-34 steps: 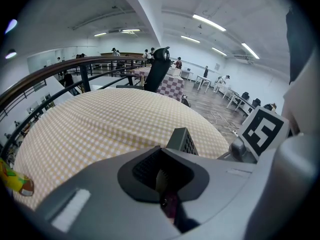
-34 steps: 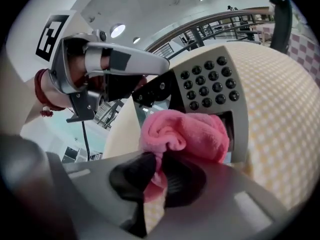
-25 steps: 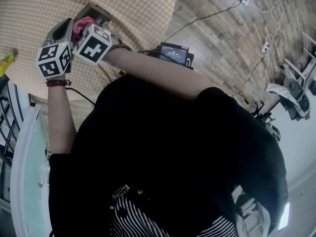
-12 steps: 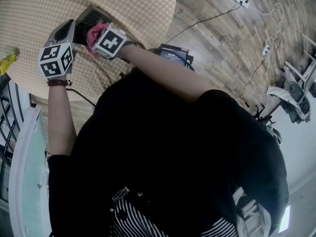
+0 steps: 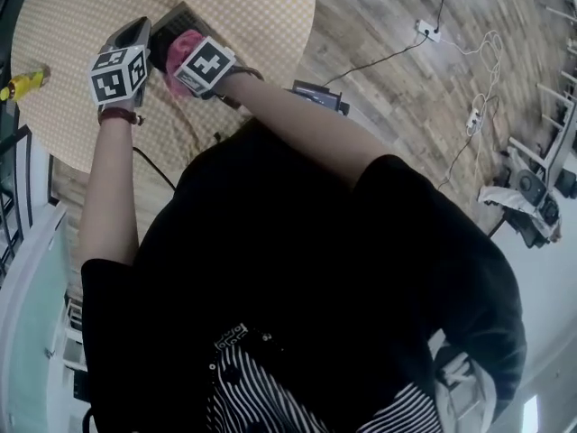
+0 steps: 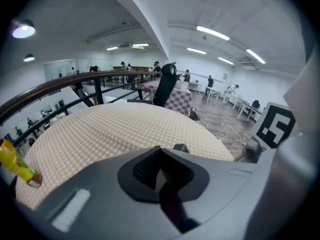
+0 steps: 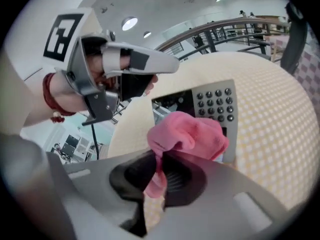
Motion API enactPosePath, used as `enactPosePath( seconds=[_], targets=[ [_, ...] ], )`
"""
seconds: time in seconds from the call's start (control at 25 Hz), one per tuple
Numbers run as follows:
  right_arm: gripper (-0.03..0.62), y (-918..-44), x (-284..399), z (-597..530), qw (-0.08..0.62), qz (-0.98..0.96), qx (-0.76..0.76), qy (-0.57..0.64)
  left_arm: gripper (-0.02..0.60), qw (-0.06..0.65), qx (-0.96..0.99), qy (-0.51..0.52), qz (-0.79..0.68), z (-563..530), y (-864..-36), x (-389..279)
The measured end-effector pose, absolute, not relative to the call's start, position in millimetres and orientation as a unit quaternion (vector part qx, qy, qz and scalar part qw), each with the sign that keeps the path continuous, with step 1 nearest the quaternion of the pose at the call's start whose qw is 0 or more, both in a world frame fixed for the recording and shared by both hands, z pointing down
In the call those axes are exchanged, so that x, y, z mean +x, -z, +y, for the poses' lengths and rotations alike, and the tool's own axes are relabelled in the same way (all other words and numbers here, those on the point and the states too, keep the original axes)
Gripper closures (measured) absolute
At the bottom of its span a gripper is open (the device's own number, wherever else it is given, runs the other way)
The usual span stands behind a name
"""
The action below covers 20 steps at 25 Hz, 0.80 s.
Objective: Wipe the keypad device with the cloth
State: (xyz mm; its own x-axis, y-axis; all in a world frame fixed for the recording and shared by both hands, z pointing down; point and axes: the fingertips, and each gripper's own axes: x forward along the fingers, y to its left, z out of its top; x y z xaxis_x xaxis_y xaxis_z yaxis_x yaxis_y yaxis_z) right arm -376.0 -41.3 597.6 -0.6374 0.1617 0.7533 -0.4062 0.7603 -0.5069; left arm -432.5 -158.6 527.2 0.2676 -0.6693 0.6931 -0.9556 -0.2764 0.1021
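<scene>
The grey keypad device (image 7: 215, 101) lies on the round checkered table (image 5: 252, 25); in the head view only its dark top (image 5: 176, 18) shows beyond the grippers. My right gripper (image 7: 160, 166) is shut on a pink cloth (image 7: 190, 134), and the bunched cloth (image 5: 185, 48) rests against the device below its buttons. My left gripper (image 5: 135, 39) is just left of the device with its jaws together. In its own view, the left gripper (image 6: 162, 171) has nothing clearly between them. A small grey corner (image 6: 180, 147) shows just past the tips.
A yellow object (image 5: 22, 84) lies near the table's left edge. Cables and a power strip (image 5: 428, 30) run over the wooden floor to the right. A dark box with a screen (image 5: 317, 96) sits below the table edge. A railing borders the far side.
My right gripper and the pink cloth have slid rightward, away from the left gripper, across the device. The left gripper stays beside the device. The head camera has shifted.
</scene>
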Motion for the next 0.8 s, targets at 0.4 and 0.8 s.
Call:
enactPosePath(
  seconds=[0.4, 0.8],
  targets=[
    [0.551, -448.6, -334.2, -18.5, 0.306, -0.906, 0.11, -0.273, 0.58, 0.256, 0.769, -0.093, -0.579, -19.4, -411.2, -401.2],
    [0.551, -297.8, -275.6, 200.9, 0.253, -0.933, 0.112, -0.231, 0.58, 0.268, 0.751, 0.033, -0.603, 251.8, -277.7, -347.2]
  ],
)
